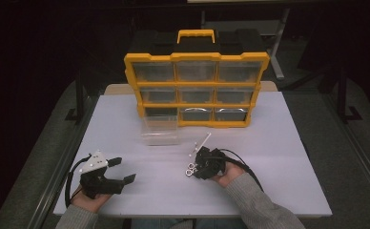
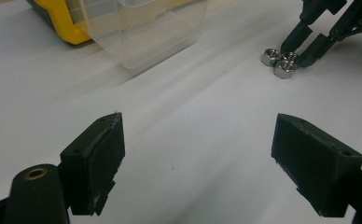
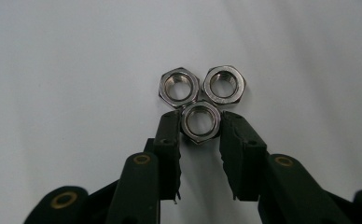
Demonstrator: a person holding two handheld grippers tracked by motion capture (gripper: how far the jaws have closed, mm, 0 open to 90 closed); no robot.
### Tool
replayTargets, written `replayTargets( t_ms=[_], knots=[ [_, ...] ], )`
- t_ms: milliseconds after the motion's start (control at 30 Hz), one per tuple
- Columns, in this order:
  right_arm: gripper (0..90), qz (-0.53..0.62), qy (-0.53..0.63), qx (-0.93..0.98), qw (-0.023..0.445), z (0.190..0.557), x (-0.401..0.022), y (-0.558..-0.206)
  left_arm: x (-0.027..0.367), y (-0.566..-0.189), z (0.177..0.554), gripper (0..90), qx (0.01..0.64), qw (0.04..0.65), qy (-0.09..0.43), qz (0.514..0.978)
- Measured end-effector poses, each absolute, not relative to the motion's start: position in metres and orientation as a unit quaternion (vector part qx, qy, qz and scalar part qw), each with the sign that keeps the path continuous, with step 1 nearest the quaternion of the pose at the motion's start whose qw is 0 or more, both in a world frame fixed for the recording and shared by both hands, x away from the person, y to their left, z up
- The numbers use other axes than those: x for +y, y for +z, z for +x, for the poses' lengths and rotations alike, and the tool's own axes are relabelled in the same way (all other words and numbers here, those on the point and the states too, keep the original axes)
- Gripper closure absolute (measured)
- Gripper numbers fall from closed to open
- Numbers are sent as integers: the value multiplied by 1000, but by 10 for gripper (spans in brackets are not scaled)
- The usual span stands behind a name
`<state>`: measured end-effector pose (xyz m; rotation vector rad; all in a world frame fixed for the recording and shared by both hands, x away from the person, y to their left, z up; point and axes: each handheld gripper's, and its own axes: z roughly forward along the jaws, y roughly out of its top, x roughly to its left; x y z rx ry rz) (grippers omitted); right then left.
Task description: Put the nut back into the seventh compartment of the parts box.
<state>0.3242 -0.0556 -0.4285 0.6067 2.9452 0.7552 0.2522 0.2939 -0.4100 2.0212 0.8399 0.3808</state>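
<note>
Three steel hex nuts lie touching on the white table. My right gripper (image 3: 200, 120) is shut on the nearest nut (image 3: 200, 136), one pad on each side of it; the other two nuts (image 3: 166, 91) (image 3: 238, 91) sit just beyond the fingertips. From above, the right gripper (image 1: 195, 169) points left at the nuts (image 1: 189, 170) near the table's front middle. The left gripper view shows that gripper (image 2: 295, 55) farther off, closed over the nuts (image 2: 284, 70). My left gripper (image 2: 198, 158) is open with nothing between its jaws, and it rests at the front left (image 1: 124, 170).
A yellow drawer organiser (image 1: 196, 88) stands at the back of the table (image 1: 278, 157). One clear plastic drawer (image 1: 160, 130) (image 2: 142, 28) sits out in front of it, left of centre. A thin white pin (image 1: 200, 142) lies just behind the right gripper.
</note>
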Motion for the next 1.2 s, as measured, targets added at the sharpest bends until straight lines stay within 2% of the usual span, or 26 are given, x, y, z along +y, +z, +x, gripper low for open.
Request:
replayTargets(
  t_ms=[267,633,1200],
  knots=[
    [690,187,245,951,17,325,-57,-428,294,-410,252,173,341,445,153,814],
    [691,191,290,938,-21,335,-73,-419,295,-409,252,173,340,445,154,814],
    [691,196,335,921,-19,359,-92,-368,295,-410,252,173,344,451,153,809]
  ],
)
